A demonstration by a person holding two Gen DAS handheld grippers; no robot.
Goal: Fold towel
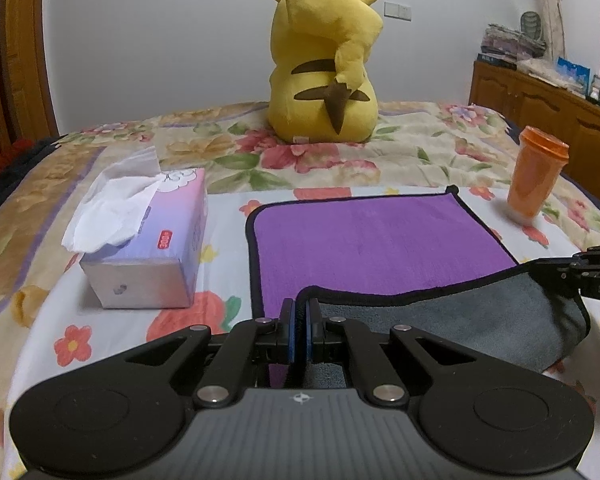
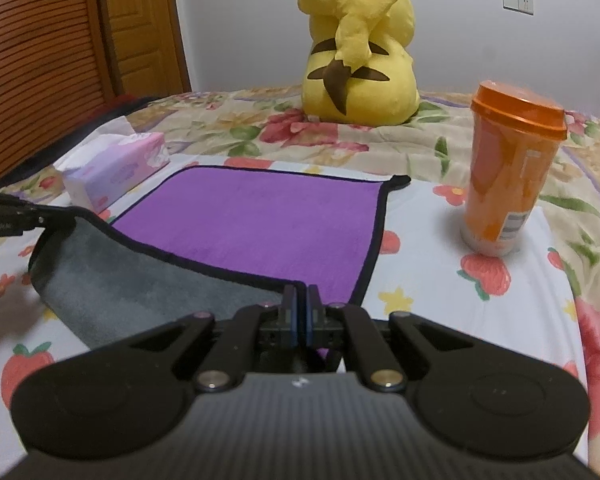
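A purple towel (image 1: pixel 364 240) with black trim and a grey underside lies on the floral bedspread; it also shows in the right wrist view (image 2: pixel 268 224). Its near edge is lifted and turned over, showing the grey side (image 1: pixel 480 316) (image 2: pixel 140 292). My left gripper (image 1: pixel 300 312) is shut on the near left corner of the towel. My right gripper (image 2: pixel 300 300) is shut on the near right corner. Each gripper shows at the edge of the other's view: the right one (image 1: pixel 580 276) and the left one (image 2: pixel 8 216).
A tissue box (image 1: pixel 148 240) (image 2: pixel 116 172) lies left of the towel. An orange lidded cup (image 1: pixel 536 172) (image 2: pixel 512 168) stands to its right. A yellow Pikachu plush (image 1: pixel 324 60) (image 2: pixel 360 48) sits beyond. A wooden cabinet (image 1: pixel 548 108) stands at far right.
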